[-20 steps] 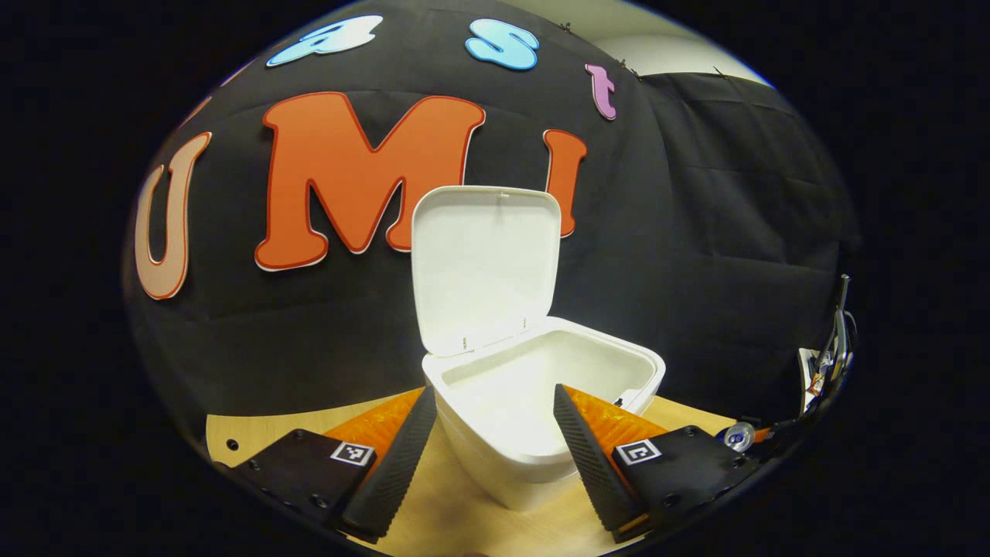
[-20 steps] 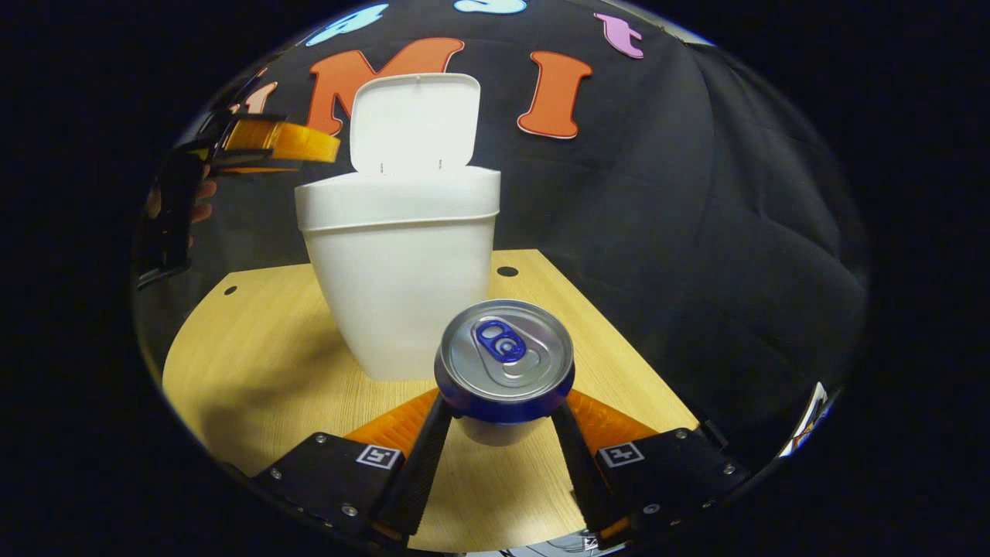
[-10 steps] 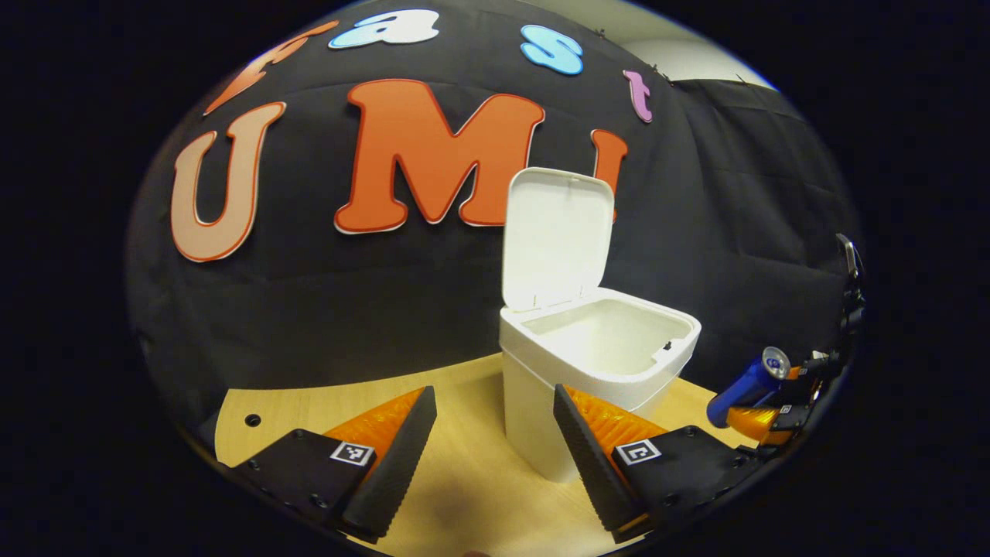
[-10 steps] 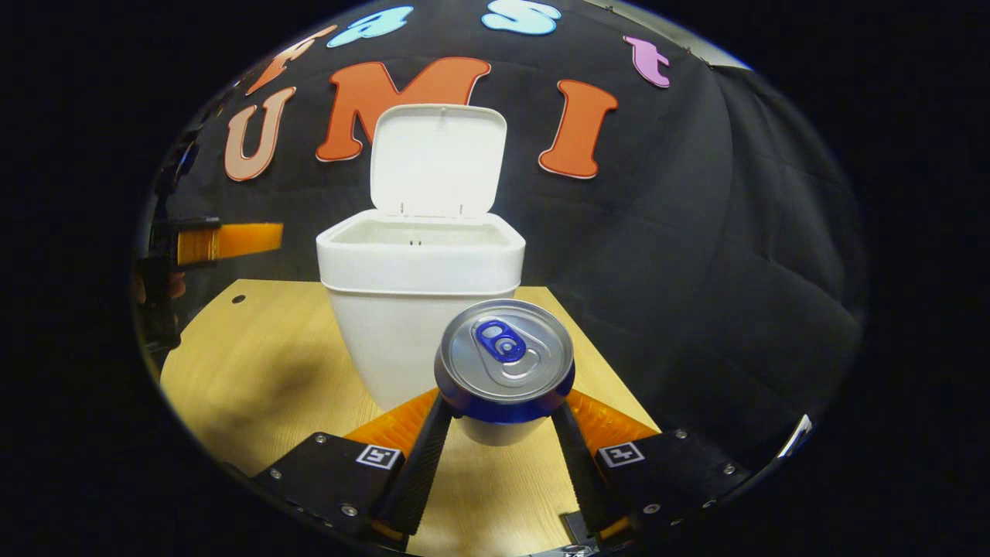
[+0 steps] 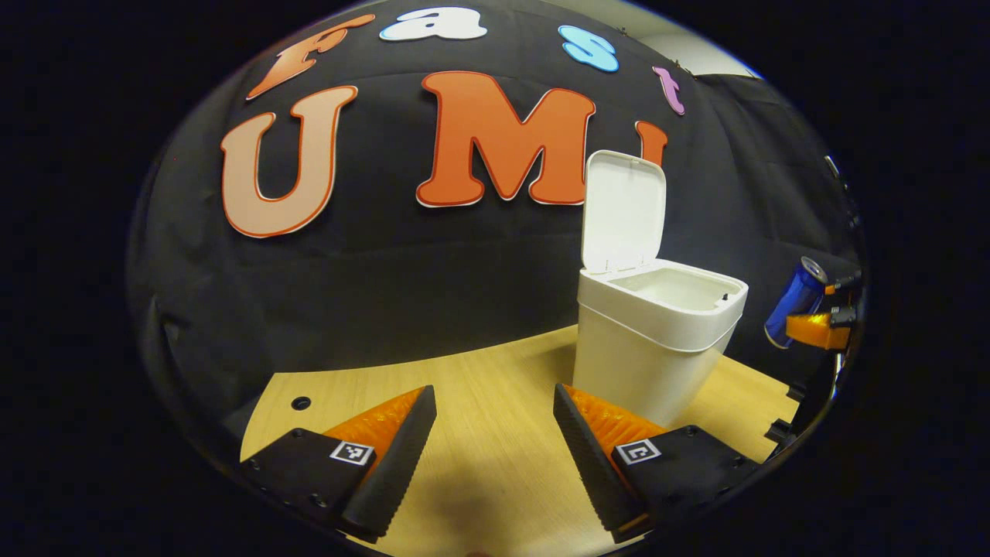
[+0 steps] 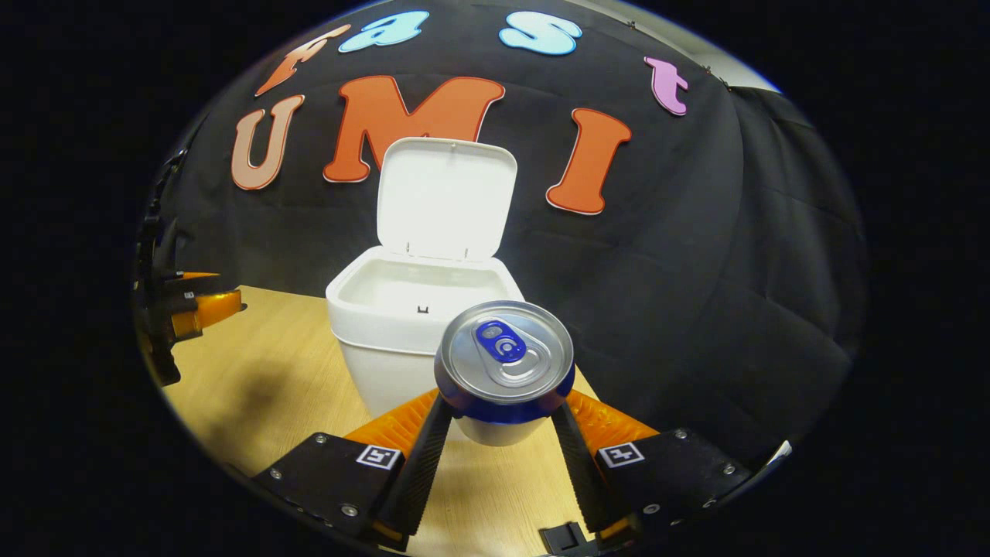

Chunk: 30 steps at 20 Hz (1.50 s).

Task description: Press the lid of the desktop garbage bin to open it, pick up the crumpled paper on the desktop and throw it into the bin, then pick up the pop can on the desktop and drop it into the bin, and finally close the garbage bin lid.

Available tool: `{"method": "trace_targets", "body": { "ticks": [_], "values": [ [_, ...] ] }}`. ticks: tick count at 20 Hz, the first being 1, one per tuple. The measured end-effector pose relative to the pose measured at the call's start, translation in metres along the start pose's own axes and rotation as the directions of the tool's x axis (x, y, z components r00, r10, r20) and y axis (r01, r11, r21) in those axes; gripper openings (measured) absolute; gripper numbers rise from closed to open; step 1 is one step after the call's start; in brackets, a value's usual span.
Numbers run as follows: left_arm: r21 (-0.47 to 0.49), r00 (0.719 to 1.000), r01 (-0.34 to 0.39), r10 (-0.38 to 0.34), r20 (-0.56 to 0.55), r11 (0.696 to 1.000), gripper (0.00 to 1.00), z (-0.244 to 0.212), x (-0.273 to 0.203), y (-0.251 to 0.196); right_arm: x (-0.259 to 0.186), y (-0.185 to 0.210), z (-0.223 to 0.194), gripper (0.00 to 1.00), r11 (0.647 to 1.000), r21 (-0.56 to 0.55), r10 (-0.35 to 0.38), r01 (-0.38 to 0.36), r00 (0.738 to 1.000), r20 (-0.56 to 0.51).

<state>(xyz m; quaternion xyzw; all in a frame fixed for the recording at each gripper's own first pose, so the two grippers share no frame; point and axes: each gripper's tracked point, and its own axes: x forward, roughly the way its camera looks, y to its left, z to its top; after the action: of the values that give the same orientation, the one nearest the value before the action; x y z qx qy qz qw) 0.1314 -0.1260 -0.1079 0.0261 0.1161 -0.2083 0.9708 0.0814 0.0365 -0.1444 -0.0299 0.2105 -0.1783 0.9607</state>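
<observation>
Pop can (image 6: 504, 362) sits clamped between both fingers of the right gripper (image 6: 495, 433), its silver top and blue tab facing the camera, held in the air just in front of the garbage bin (image 6: 410, 325). That white bin stands on the wooden desktop (image 6: 263, 387) with its lid (image 6: 446, 197) hinged upright. Off to the bin's left, the left gripper (image 5: 495, 441) hangs over the desktop with fingers spread and nothing between them.

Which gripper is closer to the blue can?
Right. The right gripper holds the pop can between its fingers, in front of the open garbage bin. The left gripper sits open, empty, off to the bin's other side.
</observation>
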Motion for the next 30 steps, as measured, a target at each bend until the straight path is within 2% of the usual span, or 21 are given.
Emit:
{"method": "trace_targets", "body": {
  "ticks": [12,16,23,30],
  "values": [
    [-0.027,0.988,-0.153,0.152,-0.028,0.988,0.98,-0.03,-0.047,0.062,0.022,0.014,0.081,0.77,0.997,-0.042,0.069,-0.065,0.992,0.105],
    [-0.031,0.98,-0.199,0.198,-0.031,0.98,0.98,-0.033,-0.061,0.076,0.033,0.028,0.096,0.78,0.993,-0.084,0.093,-0.081,0.985,0.144],
    [-0.026,0.956,-0.292,0.291,-0.026,0.956,0.98,-0.037,-0.089,0.097,0.052,0.049,0.109,0.77,0.985,-0.096,0.157,-0.143,0.975,0.158],
    [-0.013,0.935,-0.354,0.354,-0.011,0.935,0.98,-0.037,-0.114,0.107,0.074,0.062,0.115,0.78,0.978,-0.109,0.194,-0.179,0.968,0.157]
  ]
}}
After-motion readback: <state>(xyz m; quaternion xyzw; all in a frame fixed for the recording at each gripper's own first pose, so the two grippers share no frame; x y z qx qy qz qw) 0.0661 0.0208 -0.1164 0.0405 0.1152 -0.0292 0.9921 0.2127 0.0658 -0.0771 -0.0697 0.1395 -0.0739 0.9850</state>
